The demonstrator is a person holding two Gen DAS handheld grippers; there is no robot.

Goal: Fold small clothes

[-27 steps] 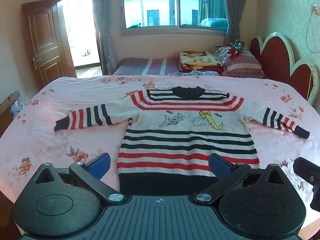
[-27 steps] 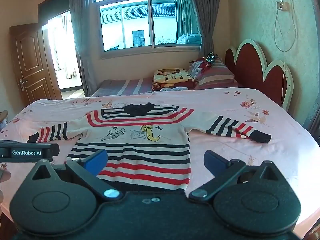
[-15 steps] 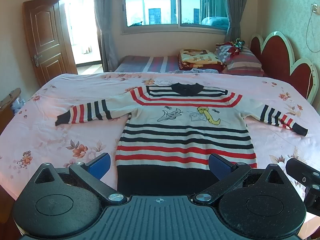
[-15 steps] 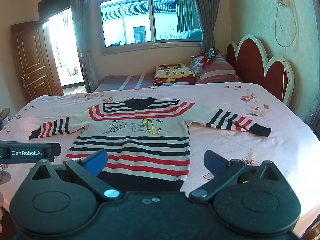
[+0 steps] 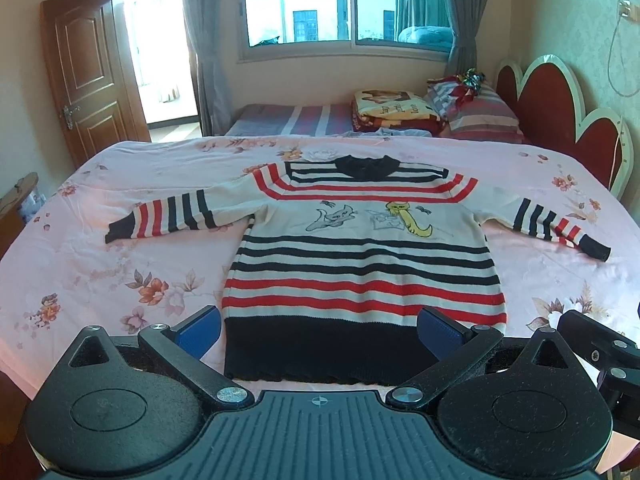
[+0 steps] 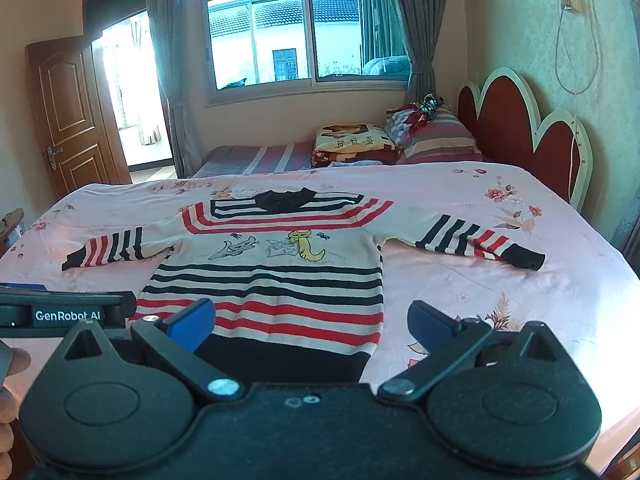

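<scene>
Nothing grabbed yet, so looks like the very start of the fold, just lining up. Left gripper (image 5: 318,330) hovering over the near edge of the bed (image 5: 80,264), angled down, blue fingers (image 5: 199,330) spread wide with the sweater's dark hem (image 5: 320,350) showing between them, not touching as far as can be told. Right gripper (image 6: 310,324) alongside, same downward tilt, fingers (image 6: 191,322) equally wide apart, nothing pinched, sitting over the hem's right corner. A bit of a hand (image 6: 8,404) visible at the left edge there. Striped sweater (image 5: 362,248) laid flat, face up, both sleeves out sideways, collar (image 5: 366,166) at the far end. Next up, probably: drop down and pinch a sleeve or the hem corners. Further back, pillows (image 5: 468,110) and headboard (image 5: 556,108).
</scene>
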